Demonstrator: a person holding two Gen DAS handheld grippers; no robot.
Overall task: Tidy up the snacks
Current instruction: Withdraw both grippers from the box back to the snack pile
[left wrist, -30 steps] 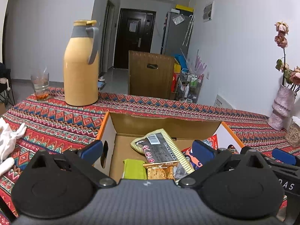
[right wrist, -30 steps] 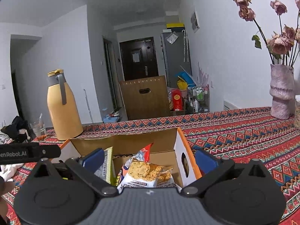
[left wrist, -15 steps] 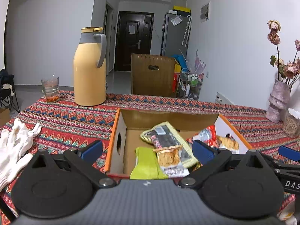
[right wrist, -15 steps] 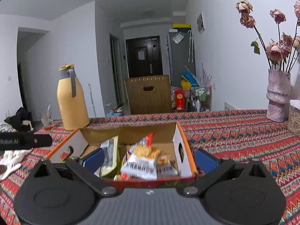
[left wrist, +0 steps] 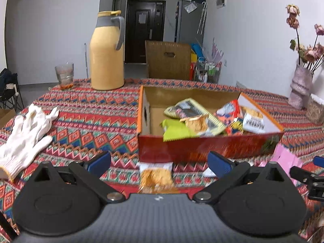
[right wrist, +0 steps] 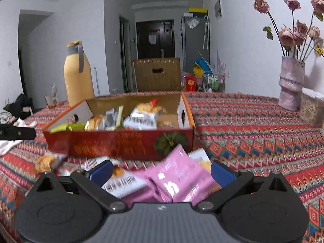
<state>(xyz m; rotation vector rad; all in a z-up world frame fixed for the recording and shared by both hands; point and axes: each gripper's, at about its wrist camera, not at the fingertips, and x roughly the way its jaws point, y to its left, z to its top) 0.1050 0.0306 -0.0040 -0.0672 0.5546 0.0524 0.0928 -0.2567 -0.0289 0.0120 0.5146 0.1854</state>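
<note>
An open red and orange cardboard box (left wrist: 210, 147) sits on the patterned tablecloth and holds several snack packets; it also shows in the right wrist view (right wrist: 121, 141). My left gripper (left wrist: 160, 164) is open and empty, in front of the box, above a small orange snack packet (left wrist: 156, 178) on the cloth. My right gripper (right wrist: 162, 171) is open and empty over pink snack packets (right wrist: 176, 178) and a white packet (right wrist: 123, 182) lying in front of the box. Another orange packet (right wrist: 45, 162) lies at the left.
A yellow thermos jug (left wrist: 107, 52) and a glass (left wrist: 64, 74) stand behind the box at the left. White gloves (left wrist: 26, 133) lie on the left of the table. A pink vase of dried roses (right wrist: 290, 83) stands at the far right.
Both grippers have pulled back from over the box towards the table's near side. The box front and the loose packets in front of it have come into view.
</note>
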